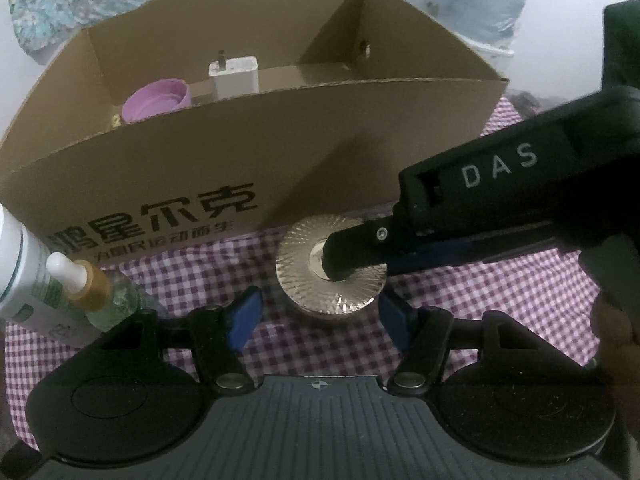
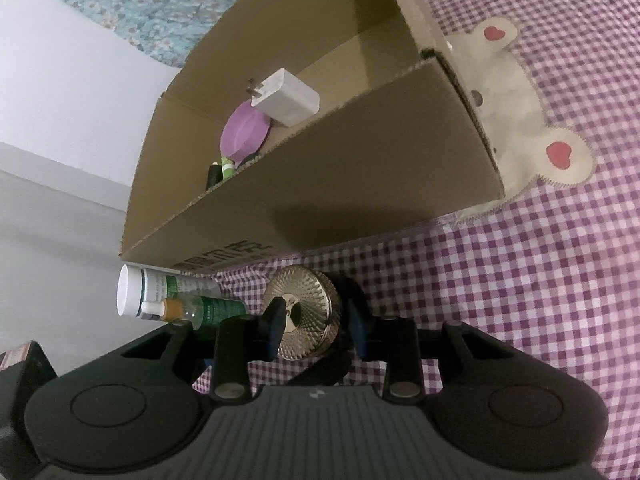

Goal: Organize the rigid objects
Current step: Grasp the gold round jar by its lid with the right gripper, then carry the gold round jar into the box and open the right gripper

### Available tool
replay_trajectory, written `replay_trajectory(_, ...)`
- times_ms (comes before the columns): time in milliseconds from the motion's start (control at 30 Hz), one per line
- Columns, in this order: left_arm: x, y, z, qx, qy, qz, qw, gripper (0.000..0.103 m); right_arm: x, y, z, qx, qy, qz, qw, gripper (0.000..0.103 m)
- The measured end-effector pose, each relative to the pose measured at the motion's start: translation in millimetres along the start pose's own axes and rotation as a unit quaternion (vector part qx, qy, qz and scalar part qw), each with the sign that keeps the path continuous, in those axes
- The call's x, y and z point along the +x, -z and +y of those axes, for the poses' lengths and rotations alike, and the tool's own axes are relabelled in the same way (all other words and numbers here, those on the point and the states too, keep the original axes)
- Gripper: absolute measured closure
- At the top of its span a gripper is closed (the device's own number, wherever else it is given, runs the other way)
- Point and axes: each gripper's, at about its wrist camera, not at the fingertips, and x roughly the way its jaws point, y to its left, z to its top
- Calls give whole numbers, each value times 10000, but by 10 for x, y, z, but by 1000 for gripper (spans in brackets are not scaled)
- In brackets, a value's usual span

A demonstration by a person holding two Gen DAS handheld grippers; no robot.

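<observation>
A round jar (image 1: 304,280) (image 2: 308,308) with a ribbed gold lid stands on the checkered cloth in front of the cardboard box (image 1: 240,148) (image 2: 360,152). My left gripper (image 1: 320,302) holds the jar by its sides, with a blue pad on each flank just under the lid. My right gripper (image 1: 348,260) (image 2: 316,324) comes in from the right, rolled on its side. One of its fingers rests on the lid's centre and the other lies at the jar's dark base. In the box lie a purple cap (image 1: 156,100) (image 2: 244,132) and a white charger (image 1: 236,76) (image 2: 288,98).
A white tube with green print (image 1: 16,264) (image 2: 148,292) and a small dropper bottle (image 1: 100,292) (image 2: 180,308) lie left of the jar, by the box's front wall. A bear patch (image 2: 512,96) is sewn on the cloth (image 1: 480,300) beside the box. A hand (image 1: 616,320) holds the right gripper.
</observation>
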Motion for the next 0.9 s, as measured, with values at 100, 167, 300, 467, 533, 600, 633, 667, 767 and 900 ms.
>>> replay_trajectory(100, 35, -21, 0, 46, -28, 23, 10000, 39, 27, 4, 9, -21, 13, 3, 10000, 61)
replay_trajectory(167, 62, -28, -5, 64, -39, 61, 10000, 39, 45, 4, 12, -23, 14, 16, 10000, 61)
replay_trajectory(300, 113, -54, -6, 34, -40, 123, 9999, 40, 69, -1, -1, -7, -12, 25, 10000, 59)
replay_trajectory(467, 155, -76, -2, -11, -8, 168, 9999, 47, 97, 10, -24, -7, -63, 33, 10000, 56)
replay_trajectory(533, 152, -80, -6, -8, -39, 168, 9999, 48, 103, 9, -21, -18, -73, 31, 10000, 55)
replay_trajectory(600, 143, -79, -14, 26, -72, 162, 9998, 48, 105, 9, -20, -31, -69, 31, 10000, 55)
replay_trajectory(633, 139, -78, -15, 33, -84, 160, 9998, 48, 108, 12, -16, -37, -67, 34, 10000, 55)
replay_trajectory(667, 128, -72, -15, 35, -96, 157, 9998, 48, 109, 15, -14, -46, -67, 38, 10000, 55)
replay_trajectory(767, 93, -54, -10, 11, -118, 145, 9998, 49, 106, 22, -12, -56, -92, 51, 9999, 55)
replay_trajectory(900, 20, -31, -21, -2, -156, 128, 9998, 49, 84, 44, -6, -33, -135, 53, 9999, 55)
